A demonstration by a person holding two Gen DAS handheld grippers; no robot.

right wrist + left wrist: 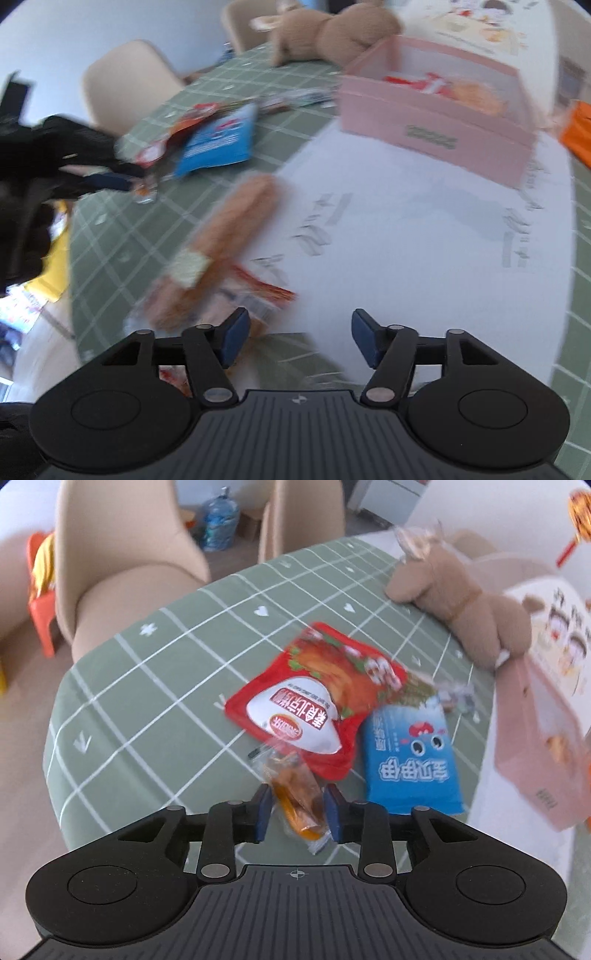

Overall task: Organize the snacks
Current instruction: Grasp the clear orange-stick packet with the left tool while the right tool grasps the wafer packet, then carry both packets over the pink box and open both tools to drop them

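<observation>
where snacks lie, green checked tablecloth (155, 686) (beige chairs (122, 572) behind).

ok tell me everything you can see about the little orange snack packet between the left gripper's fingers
The small orange snack packet is a clear plastic wrapper with an orange-brown piece inside and crimped transparent ends. It lies lengthwise between the blue pads of the left gripper, tilted slightly, over the green checked tablecloth. Whether the pads press on it cannot be told. Its far end reaches toward the red pouch, seemingly touching or overlapping that edge. Motion blur hides any print on it.
</observation>
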